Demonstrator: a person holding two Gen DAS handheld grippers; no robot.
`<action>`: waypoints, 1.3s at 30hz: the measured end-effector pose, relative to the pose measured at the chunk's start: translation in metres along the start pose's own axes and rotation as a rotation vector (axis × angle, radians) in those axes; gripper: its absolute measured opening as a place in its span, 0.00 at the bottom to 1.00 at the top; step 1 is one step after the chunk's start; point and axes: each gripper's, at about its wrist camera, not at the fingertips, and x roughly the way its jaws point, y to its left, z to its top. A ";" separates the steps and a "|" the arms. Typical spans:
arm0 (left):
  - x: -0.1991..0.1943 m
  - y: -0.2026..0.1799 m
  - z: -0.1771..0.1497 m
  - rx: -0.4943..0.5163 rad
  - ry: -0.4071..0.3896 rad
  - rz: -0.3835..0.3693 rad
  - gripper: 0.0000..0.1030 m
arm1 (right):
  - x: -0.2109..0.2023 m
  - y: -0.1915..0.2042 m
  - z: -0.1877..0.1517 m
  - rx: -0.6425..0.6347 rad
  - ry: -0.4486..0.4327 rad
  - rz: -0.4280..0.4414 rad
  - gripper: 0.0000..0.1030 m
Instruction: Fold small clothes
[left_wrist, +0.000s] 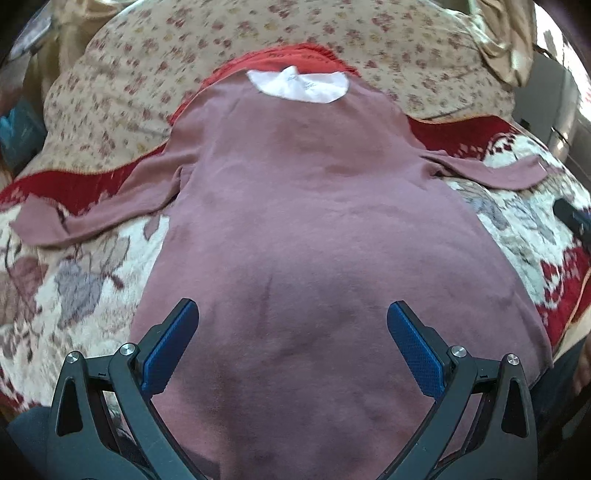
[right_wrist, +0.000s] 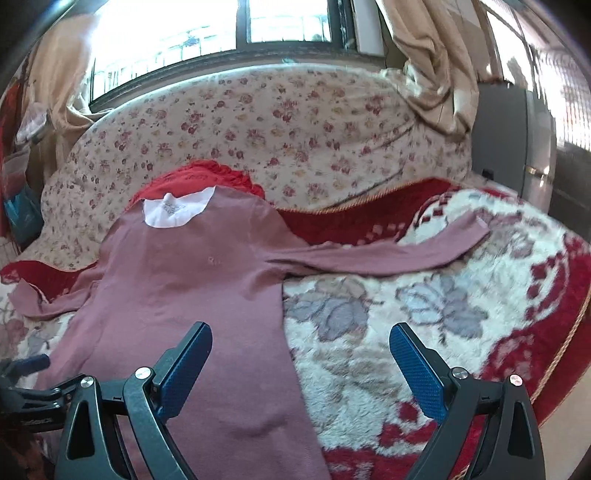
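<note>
A dusty-pink long-sleeved shirt (left_wrist: 295, 229) lies flat on a floral blanket, white inner collar (left_wrist: 299, 85) at the far end, both sleeves spread out to the sides. My left gripper (left_wrist: 293, 314) is open and empty, hovering over the shirt's lower body. In the right wrist view the same shirt (right_wrist: 184, 280) lies to the left, its right sleeve (right_wrist: 388, 254) stretched across the blanket. My right gripper (right_wrist: 301, 338) is open and empty, over the shirt's right edge and the blanket. The left gripper's blue fingertip (right_wrist: 33, 362) shows at the left edge.
The red, white and grey floral blanket (right_wrist: 424, 332) covers the bed. A flowered quilt (right_wrist: 280, 122) is heaped behind the shirt, with a red cloth (right_wrist: 199, 173) under the collar. A window and beige curtains (right_wrist: 432, 62) stand beyond. A grey cabinet (right_wrist: 513, 140) is at right.
</note>
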 end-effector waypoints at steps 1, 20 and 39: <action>-0.001 -0.003 0.000 0.017 -0.005 0.004 0.99 | -0.003 0.003 0.001 -0.016 -0.021 -0.002 0.93; 0.008 -0.009 0.000 -0.005 0.034 -0.080 0.99 | 0.013 0.019 -0.007 -0.037 0.028 0.063 0.93; 0.009 -0.003 0.001 -0.050 0.055 -0.089 0.99 | 0.022 0.027 -0.015 -0.073 0.095 0.073 0.93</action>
